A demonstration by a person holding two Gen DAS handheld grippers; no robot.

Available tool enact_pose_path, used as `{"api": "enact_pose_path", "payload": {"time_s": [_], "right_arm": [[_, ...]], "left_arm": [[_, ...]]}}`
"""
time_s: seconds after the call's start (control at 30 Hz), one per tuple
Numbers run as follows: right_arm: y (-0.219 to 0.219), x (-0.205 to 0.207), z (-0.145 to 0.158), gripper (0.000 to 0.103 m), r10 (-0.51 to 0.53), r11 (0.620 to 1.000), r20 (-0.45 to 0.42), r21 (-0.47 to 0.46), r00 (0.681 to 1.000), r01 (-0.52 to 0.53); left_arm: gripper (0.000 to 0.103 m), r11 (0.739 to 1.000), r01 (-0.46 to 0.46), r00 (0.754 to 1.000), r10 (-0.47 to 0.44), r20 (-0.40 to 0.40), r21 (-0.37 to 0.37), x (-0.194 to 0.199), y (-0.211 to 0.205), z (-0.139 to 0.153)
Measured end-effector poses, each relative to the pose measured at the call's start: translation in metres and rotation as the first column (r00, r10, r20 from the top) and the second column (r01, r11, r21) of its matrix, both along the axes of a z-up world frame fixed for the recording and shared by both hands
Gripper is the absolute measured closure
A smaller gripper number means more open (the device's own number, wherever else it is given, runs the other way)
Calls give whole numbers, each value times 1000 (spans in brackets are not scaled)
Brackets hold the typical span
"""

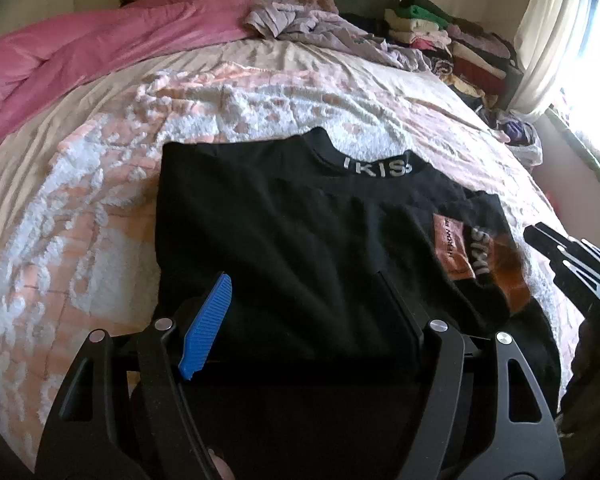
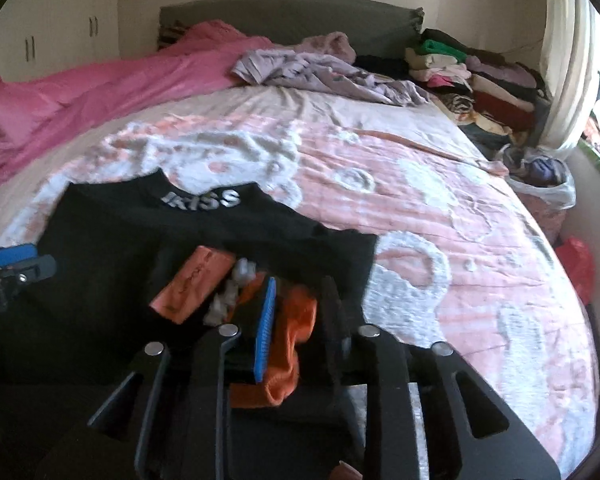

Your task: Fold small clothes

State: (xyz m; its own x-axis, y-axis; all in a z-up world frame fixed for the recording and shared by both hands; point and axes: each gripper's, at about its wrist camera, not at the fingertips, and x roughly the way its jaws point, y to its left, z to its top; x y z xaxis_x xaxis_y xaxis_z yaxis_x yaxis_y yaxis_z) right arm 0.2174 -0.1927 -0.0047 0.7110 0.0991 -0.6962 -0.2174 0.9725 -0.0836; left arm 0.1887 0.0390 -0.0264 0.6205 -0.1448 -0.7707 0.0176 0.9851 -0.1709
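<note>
A black T-shirt with "KISS" on its collar and an orange print lies partly folded on the pink and white bedspread. My left gripper is open, its jaws wide apart over the shirt's near edge, with nothing between them. My right gripper has its jaws part-closed over the shirt at the orange print; whether the cloth is pinched I cannot tell. The right gripper also shows at the right edge of the left wrist view. The left gripper shows at the left edge of the right wrist view.
A pink duvet lies bunched at the far left. Crumpled lilac clothes sit by the headboard. Stacks of folded clothes stand at the far right corner. A white bag and a red bag lie beside the bed's right edge.
</note>
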Motion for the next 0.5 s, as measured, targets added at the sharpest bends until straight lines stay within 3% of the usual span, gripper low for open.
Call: {"api": "enact_pose_path", "payload": {"time_s": [0.27,0.43,0.5], "right_arm": [[-5,-2,4,65,32,996,-25,88,999,-30],[17,-11,4,60,120,988,-45,107,992,-115],[26,-14,3,54,151,983,-57,111,987,-144]], "left_arm": [[39,999,-8,1000,8,14,54,2,0,-2],[39,997,15,998,-11,-54,71,6,2,-17],[39,997,22,998,-18,-62,71,3,3,-23]]}}
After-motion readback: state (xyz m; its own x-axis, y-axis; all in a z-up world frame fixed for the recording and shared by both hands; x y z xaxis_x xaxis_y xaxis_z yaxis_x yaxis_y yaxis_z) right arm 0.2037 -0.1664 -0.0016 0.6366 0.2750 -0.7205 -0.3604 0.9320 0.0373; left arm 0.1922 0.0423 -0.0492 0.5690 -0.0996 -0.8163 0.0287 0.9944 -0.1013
